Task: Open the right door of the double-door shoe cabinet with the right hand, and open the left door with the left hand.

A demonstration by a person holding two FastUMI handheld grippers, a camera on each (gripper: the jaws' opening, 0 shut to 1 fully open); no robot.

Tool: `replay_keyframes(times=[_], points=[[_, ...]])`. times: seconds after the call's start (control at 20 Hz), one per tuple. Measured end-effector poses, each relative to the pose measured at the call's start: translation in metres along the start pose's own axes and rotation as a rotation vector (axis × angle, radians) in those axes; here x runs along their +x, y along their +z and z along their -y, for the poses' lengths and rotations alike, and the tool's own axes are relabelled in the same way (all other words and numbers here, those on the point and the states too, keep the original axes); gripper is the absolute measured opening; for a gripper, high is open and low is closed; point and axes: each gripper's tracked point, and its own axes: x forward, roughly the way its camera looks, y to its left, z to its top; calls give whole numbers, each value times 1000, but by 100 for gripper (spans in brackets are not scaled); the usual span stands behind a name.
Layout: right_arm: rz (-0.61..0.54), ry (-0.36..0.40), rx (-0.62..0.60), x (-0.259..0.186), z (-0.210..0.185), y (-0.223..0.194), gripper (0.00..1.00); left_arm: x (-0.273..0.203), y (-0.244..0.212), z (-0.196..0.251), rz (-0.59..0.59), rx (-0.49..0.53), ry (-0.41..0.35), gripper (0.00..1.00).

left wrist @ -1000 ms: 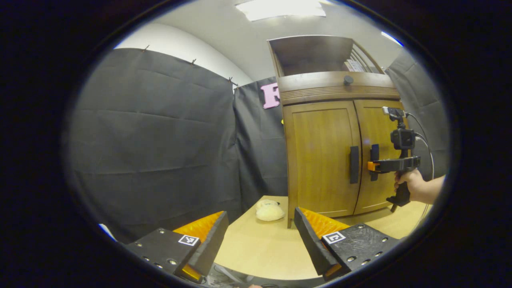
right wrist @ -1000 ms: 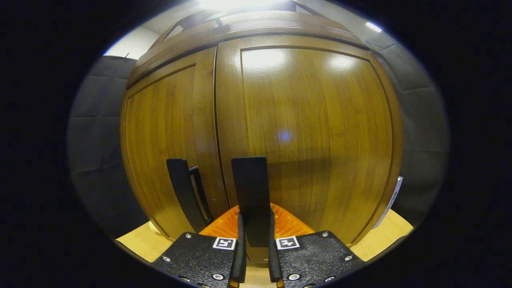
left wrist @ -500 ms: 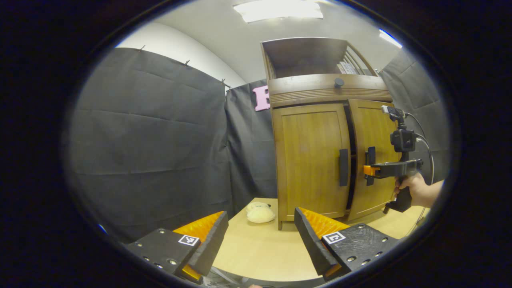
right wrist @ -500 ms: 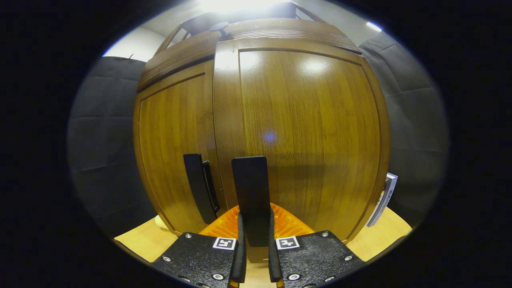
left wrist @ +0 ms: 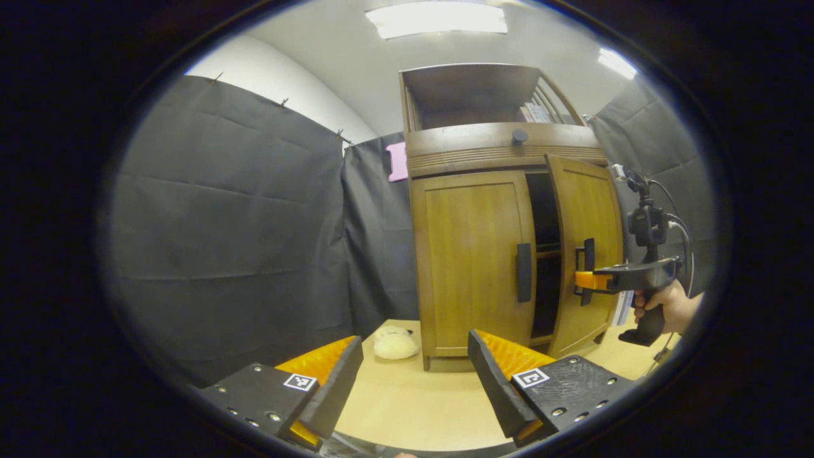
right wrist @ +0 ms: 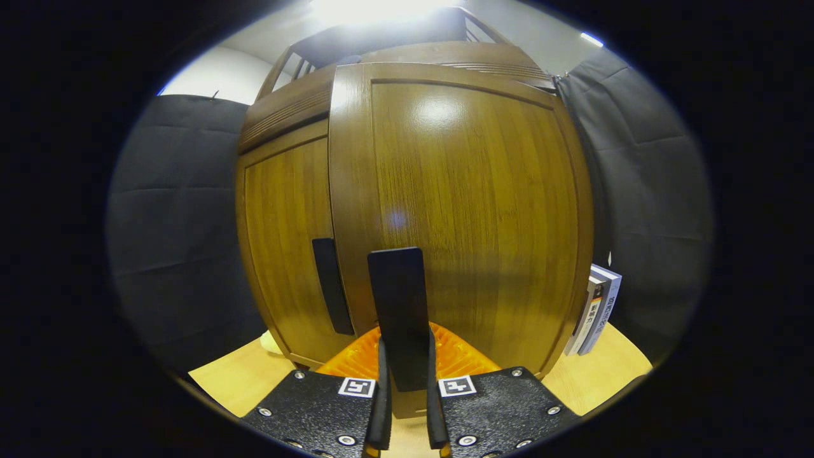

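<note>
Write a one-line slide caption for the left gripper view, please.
Right gripper shut on the partly open right wooden door's black handle; left gripper waits open.

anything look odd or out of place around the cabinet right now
Only one thing: a pale plush toy lies on the table by the cabinet's left foot. The right door is ajar simply because the right gripper grips its handle. Nothing looks spilled or damaged.
</note>
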Motion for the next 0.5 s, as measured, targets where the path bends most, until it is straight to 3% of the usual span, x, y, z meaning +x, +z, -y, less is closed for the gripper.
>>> replay_keyframes(times=[0.5], points=[[-7,41,-12,-31,12,-4,22,16,11,47,21,17,-97,100]])
